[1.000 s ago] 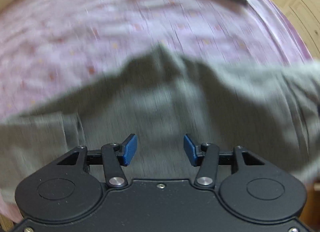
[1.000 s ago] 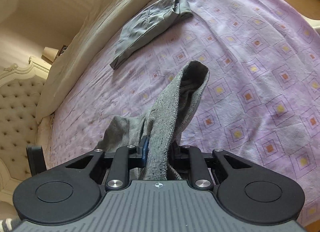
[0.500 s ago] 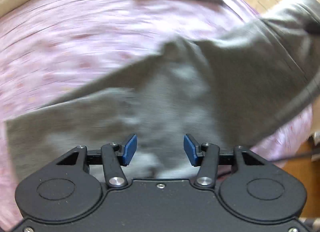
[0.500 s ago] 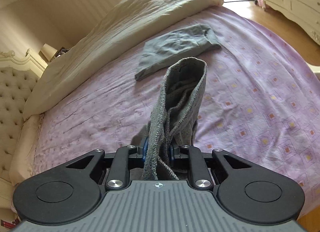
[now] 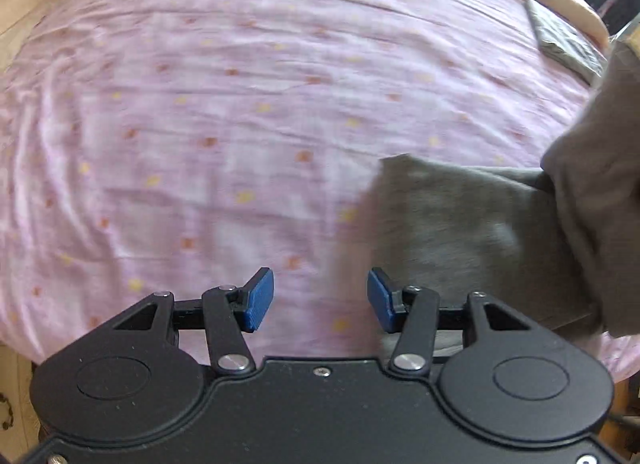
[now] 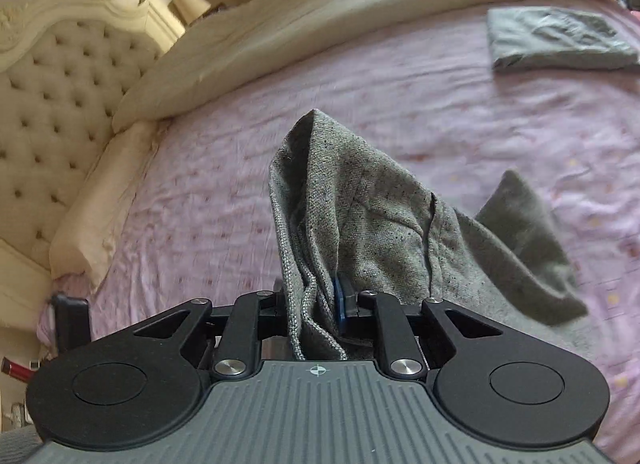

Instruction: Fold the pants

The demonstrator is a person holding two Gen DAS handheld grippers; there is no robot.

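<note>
The grey pants (image 6: pixel 372 224) hang bunched from my right gripper (image 6: pixel 316 304), which is shut on a thick fold of the fabric above the purple bed. In the left wrist view the pants (image 5: pixel 472 232) lie and hang at the right, partly lifted, blurred by motion. My left gripper (image 5: pixel 320 300) is open and empty, its blue pads over bare bedspread just left of the pants' edge.
The purple patterned bedspread (image 5: pixel 240 104) covers the bed. A folded grey garment (image 6: pixel 560 40) lies at the far right; it also shows in the left wrist view (image 5: pixel 564 40). A cream duvet (image 6: pixel 320 32) and a tufted headboard (image 6: pixel 60 84) bound the bed's far side.
The left gripper has swung left off the pants to bare bedspread. The right gripper, still shut on the pants, has carried them toward the headboard side.
</note>
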